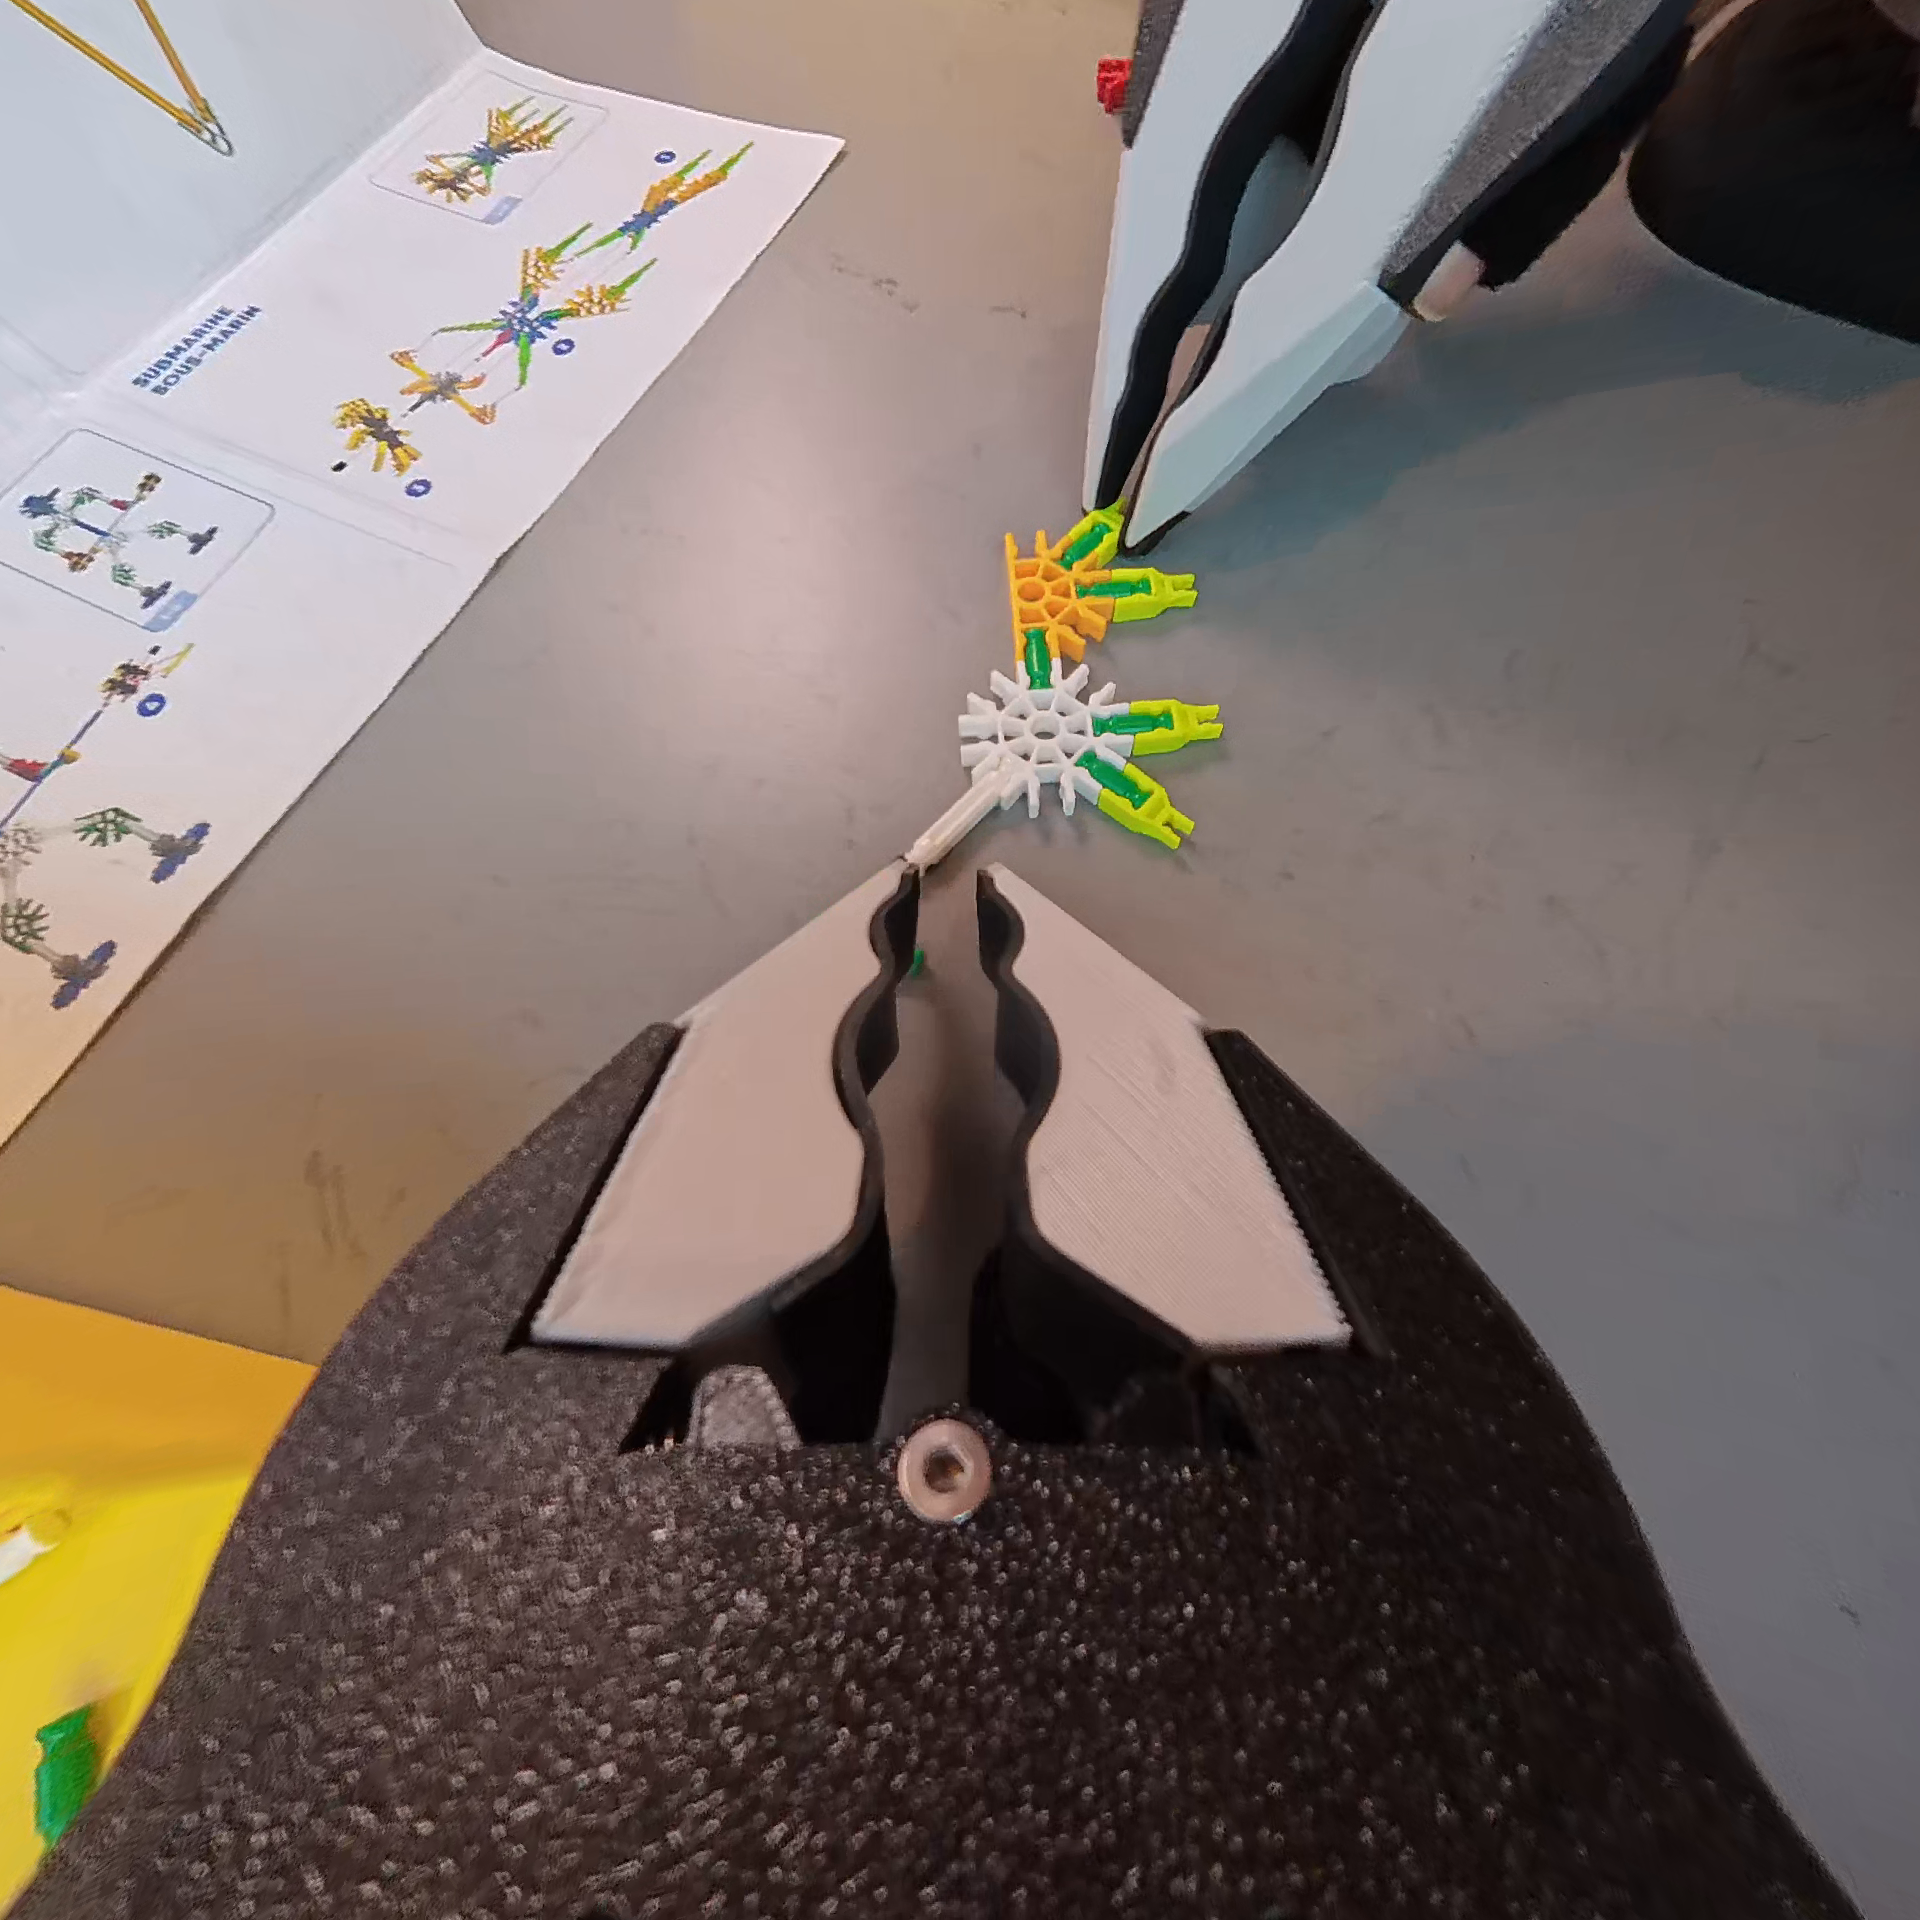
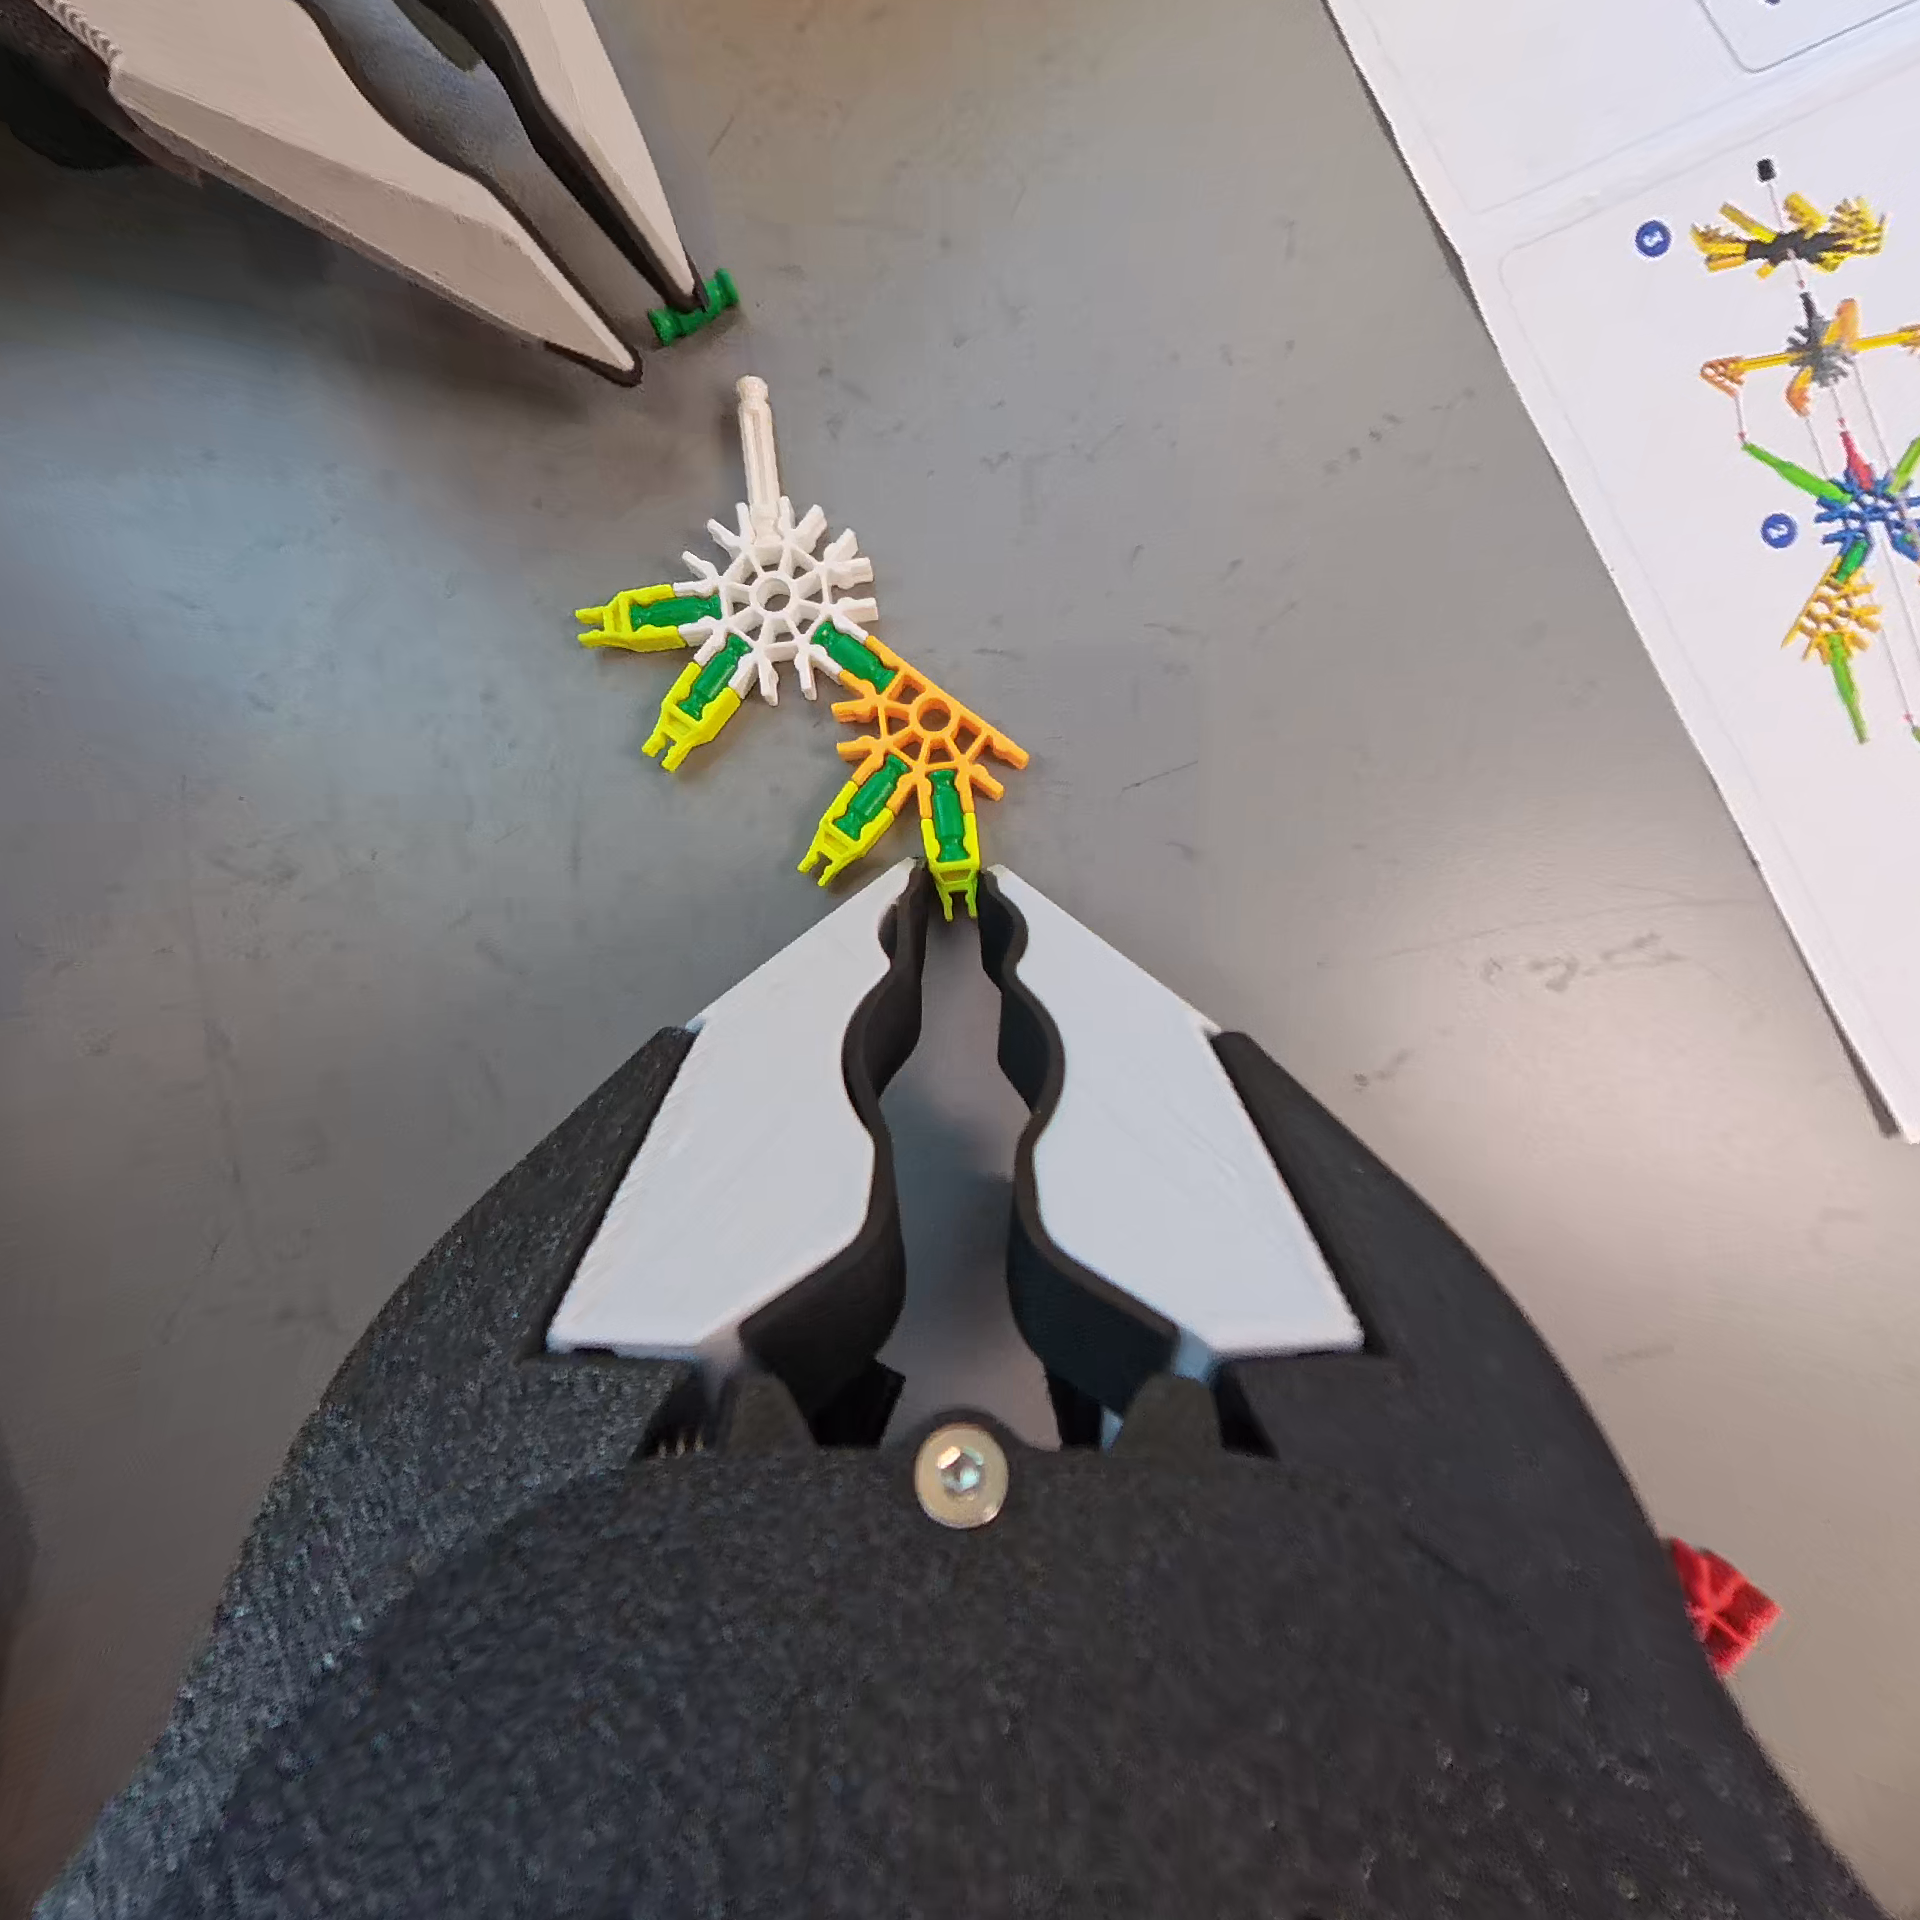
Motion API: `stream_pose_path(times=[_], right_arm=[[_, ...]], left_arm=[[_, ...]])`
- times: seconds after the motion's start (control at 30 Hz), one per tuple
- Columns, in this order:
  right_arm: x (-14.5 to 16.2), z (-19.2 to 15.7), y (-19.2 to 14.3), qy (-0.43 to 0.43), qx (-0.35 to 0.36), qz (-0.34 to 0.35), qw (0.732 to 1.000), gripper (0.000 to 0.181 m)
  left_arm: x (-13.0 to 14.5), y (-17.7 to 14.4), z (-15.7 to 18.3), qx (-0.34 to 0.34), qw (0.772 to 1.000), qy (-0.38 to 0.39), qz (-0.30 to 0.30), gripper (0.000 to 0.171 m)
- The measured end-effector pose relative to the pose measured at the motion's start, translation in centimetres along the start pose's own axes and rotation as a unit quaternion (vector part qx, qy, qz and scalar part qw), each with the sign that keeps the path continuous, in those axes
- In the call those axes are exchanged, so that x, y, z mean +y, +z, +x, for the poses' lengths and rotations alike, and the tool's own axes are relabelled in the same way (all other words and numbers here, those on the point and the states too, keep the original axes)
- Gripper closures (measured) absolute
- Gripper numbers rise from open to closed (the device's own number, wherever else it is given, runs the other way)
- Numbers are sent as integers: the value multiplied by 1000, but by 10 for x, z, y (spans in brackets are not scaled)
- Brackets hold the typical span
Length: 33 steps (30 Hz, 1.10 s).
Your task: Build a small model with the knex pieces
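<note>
**Toy assembly pinched at one tip on a grey worktop**

A grey worktop (image 1: 1455, 1039) carries a flat toy assembly (image 2: 800, 665): white wheel, orange fan, lime-green clips. The right tongs (image 2: 948, 891) pinch its nearest lime clip. The left tongs (image 1: 943, 883), slightly parted, hold nothing; a loose green rod (image 2: 691, 309) lies at their tips, near the white rod (image 2: 756, 442). An instruction sheet (image 1: 312, 436) lies beside. A tip-only grip could let the assembly pivot or unclip.
</note>
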State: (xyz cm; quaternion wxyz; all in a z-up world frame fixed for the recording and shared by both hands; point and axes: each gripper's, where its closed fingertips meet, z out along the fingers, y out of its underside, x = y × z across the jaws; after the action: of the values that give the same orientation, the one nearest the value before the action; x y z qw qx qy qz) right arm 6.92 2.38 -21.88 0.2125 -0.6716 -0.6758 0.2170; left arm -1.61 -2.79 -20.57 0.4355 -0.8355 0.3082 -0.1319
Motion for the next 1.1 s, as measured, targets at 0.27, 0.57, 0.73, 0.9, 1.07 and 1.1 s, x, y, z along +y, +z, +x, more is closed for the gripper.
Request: stream_pose_path(times=[0.27, 0.57, 0.73, 0.9, 1.07, 1.1], right_arm=[[7, -20, -5, 1, -29, -9, 1000, 161], [-4, -16, -14, -2, -56, 59, 997, 163], [-1, -28, -8, -28, -83, 62, 994, 169], [-6, -37, -14, -41, -104, 81, 990, 173], [-18, -6, -26, -5, -54, 142, 988, 173], [-20, 2, -29, 5, -40, 154, 987, 173]], left_arm=[[-1, -6, -23, -61, 998, -14, 4, 148], [10, -6, -32, -76, 996, -45, -21, 144], [20, -3, -33, -70, 995, -63, -45, 144], [21, -2, -32, -51, 994, -90, -41, 146], [21, -2, -31, -49, 994, -89, -41, 146], [21, -2, -31, -47, 994, -88, -42, 148]])
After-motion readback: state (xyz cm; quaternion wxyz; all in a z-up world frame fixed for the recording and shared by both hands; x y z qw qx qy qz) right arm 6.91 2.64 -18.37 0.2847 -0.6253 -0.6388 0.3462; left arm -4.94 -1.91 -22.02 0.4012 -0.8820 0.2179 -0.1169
